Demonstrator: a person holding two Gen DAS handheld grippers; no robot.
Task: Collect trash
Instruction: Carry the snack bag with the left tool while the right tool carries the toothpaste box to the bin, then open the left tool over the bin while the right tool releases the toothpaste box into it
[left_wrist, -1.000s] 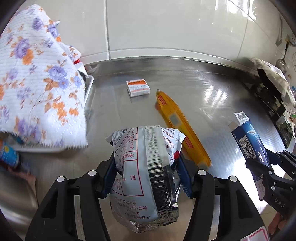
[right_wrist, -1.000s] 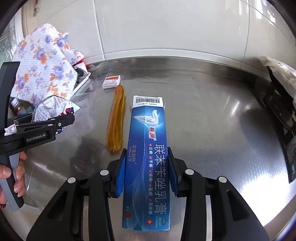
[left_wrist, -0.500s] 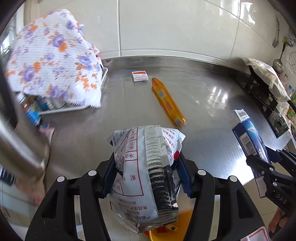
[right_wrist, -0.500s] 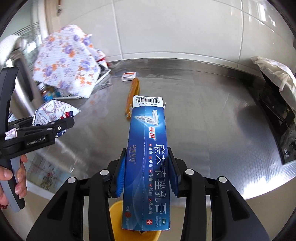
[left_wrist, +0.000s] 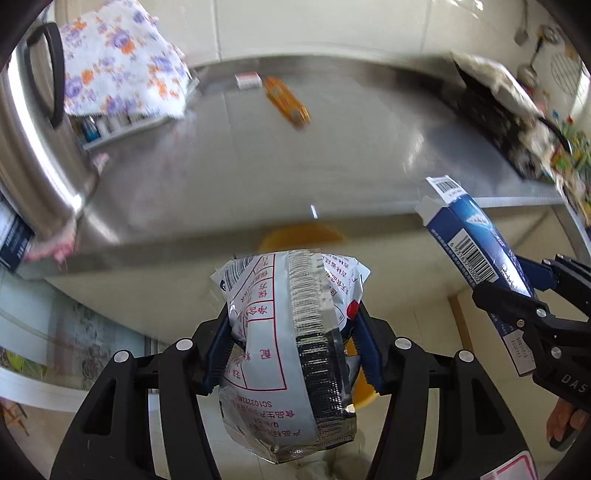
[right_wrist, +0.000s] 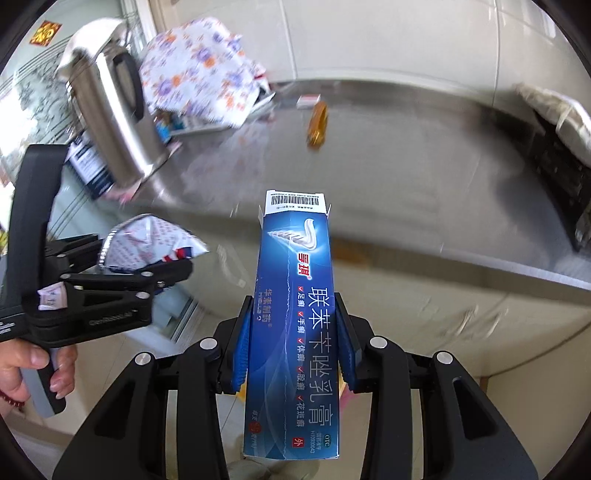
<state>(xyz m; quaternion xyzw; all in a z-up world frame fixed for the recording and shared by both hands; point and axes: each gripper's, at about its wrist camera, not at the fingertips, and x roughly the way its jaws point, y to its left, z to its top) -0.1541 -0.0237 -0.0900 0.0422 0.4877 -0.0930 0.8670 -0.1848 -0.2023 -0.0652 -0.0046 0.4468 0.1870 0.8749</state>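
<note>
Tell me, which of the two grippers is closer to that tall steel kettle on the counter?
Left. The left gripper, clamping a silver wrapper, hangs just off the counter edge beside the steel kettle. The right gripper, clamping a blue box, sits farther right.

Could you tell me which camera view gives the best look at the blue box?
The right wrist view: the blue box stands centred between that gripper's fingers, its whole printed face readable. The left wrist view shows the box only at the right edge, tilted and side-on, with its barcode visible.
</note>
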